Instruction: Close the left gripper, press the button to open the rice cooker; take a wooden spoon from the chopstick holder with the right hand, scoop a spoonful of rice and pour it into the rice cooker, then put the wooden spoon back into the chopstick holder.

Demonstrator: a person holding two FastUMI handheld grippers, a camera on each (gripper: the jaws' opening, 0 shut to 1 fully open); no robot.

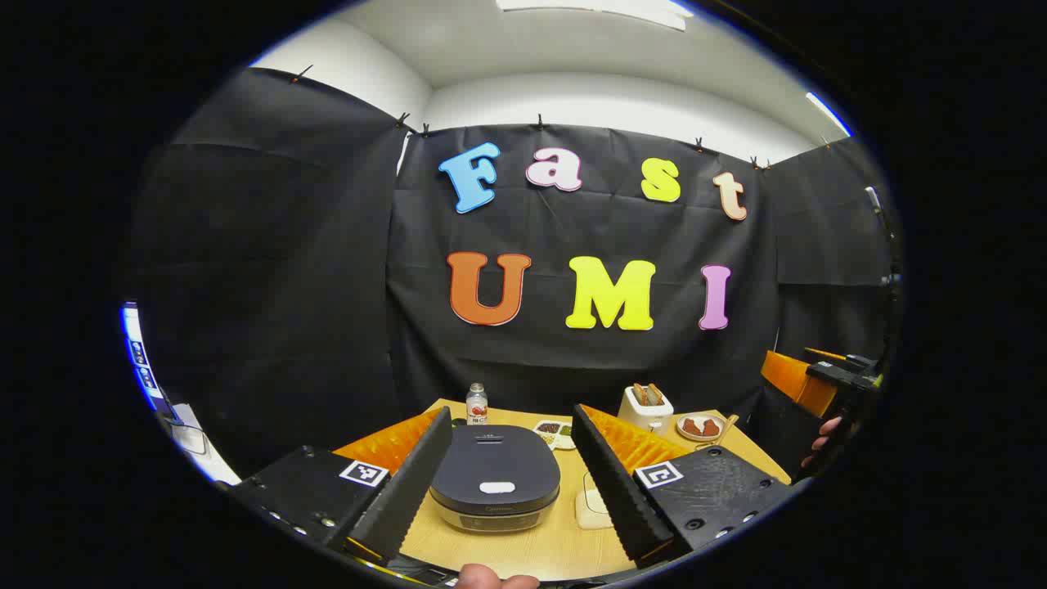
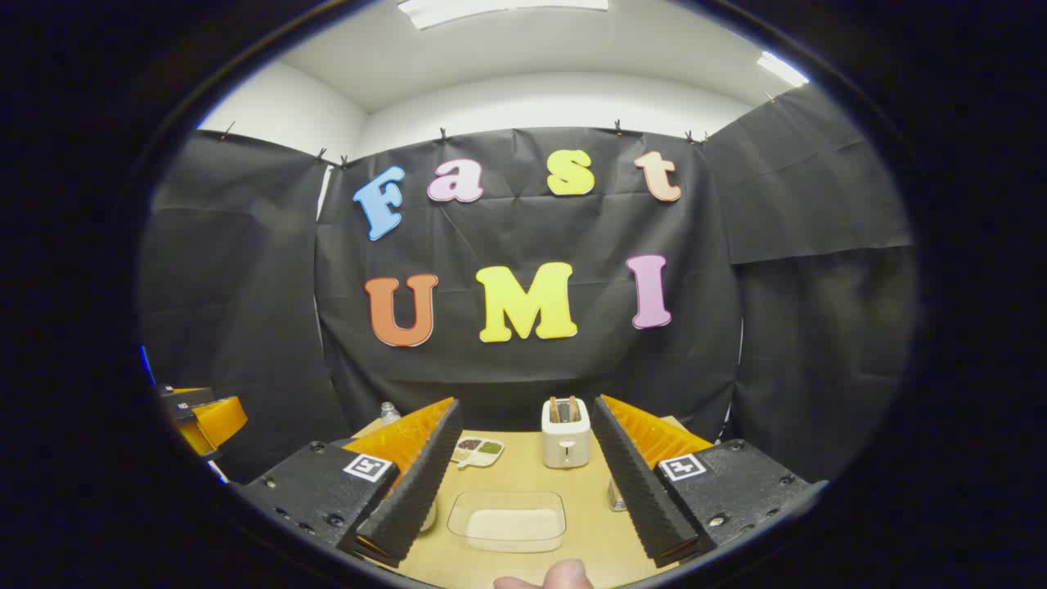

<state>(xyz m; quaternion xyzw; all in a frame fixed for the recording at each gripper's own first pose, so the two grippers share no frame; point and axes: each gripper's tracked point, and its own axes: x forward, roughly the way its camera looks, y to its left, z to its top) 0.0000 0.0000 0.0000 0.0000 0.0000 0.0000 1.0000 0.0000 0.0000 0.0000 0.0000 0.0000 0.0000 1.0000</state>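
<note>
None of the task is done: cooker lid down on the desk, left gripper jaws wide around it, right gripper jaws wide over the rice tub.

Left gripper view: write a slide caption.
Open left hand-held gripper frames the closed rice cooker on the wooden table.

You stand facing a wooden table ringed by black cloth walls, white ceiling and strip lights overhead.
</note>
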